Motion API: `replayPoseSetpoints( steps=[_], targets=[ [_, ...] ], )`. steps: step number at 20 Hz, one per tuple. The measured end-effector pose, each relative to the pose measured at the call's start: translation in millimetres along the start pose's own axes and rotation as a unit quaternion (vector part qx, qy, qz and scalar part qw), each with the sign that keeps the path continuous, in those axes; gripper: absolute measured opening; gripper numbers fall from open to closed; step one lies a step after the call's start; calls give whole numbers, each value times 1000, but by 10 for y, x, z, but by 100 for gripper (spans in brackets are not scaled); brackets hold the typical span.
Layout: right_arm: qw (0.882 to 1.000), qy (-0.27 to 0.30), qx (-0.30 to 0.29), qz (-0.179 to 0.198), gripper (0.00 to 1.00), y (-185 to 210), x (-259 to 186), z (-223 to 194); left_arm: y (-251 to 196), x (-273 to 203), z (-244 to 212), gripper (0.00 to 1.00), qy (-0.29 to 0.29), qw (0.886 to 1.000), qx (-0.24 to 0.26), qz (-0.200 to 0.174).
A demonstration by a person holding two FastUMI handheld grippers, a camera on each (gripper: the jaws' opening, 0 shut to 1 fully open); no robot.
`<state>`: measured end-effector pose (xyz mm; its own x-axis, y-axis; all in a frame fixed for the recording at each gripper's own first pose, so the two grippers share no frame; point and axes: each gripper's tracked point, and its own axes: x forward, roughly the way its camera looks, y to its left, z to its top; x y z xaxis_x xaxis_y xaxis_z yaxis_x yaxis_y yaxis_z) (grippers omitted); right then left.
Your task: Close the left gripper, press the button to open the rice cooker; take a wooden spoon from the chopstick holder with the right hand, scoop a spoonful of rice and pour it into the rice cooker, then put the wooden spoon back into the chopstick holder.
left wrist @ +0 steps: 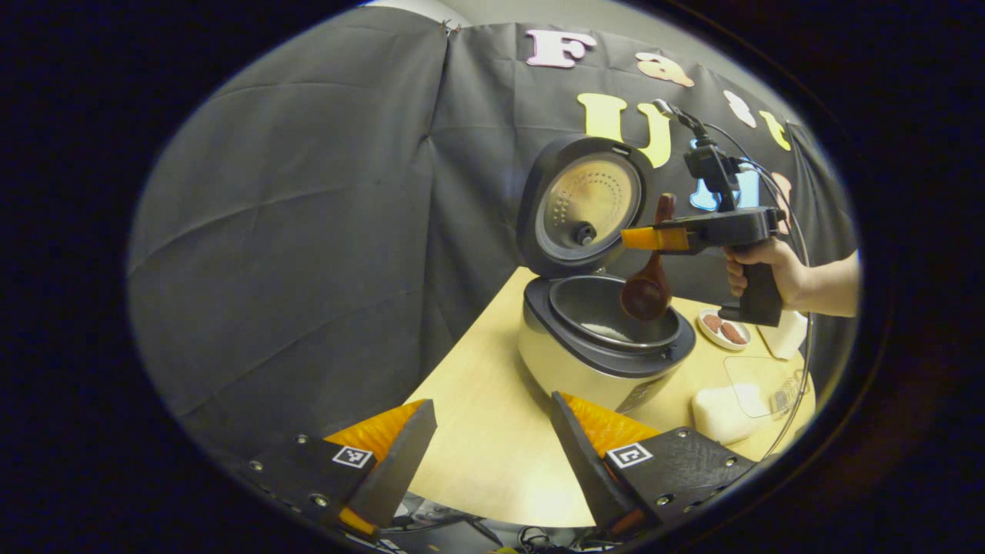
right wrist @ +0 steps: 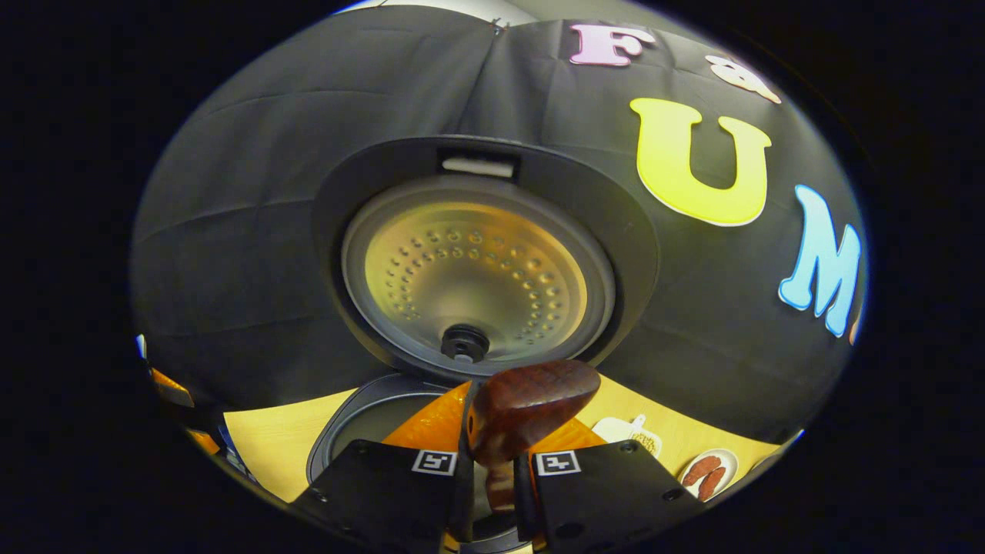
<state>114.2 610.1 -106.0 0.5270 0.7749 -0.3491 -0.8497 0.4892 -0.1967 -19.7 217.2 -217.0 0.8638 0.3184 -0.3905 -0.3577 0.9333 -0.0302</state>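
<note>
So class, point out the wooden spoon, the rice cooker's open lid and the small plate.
wooden spoon [left wrist: 645, 296]: left gripper view, on its bowl.
open lid [right wrist: 469, 269]: right gripper view, inner metal plate.
small plate [left wrist: 723, 331]: left gripper view, its middle.

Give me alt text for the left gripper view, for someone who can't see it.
The right tongs, held by a hand, grip a wooden spoon bowl-down over the open rice cooker on a table. The left tongs are open in the foreground.
</note>
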Motion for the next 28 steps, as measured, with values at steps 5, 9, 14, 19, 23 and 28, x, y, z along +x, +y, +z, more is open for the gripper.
replayPoseSetpoints(
  steps=[5, 9, 14, 19, 23, 28],
  targets=[
    [999, -20, 40, -1, 23, -72, -349, 230, -251, 79, 78, 94, -11, 999, 36, -31],
    [995, -47, 83, -24, 23, -356, -695, 424, -573, 189, 137, 92, -12, 997, 49, -58],
    [982, -82, 155, -69, 20, -1000, -1191, 519, -1107, 93, 247, 94, -18, 992, 74, -101],
    [961, -105, 224, -120, 23, -1738, -1870, 285, -1732, -108, 437, 93, -25, 989, 76, -126],
    [941, -113, 267, -173, 27, -2351, -2476, -110, -2181, -215, 590, 94, -37, 989, 58, -132],
    [915, -101, 316, -232, 23, -2950, -3282, -806, -2550, -310, 738, 93, -45, 989, 45, -131]
  ],
)
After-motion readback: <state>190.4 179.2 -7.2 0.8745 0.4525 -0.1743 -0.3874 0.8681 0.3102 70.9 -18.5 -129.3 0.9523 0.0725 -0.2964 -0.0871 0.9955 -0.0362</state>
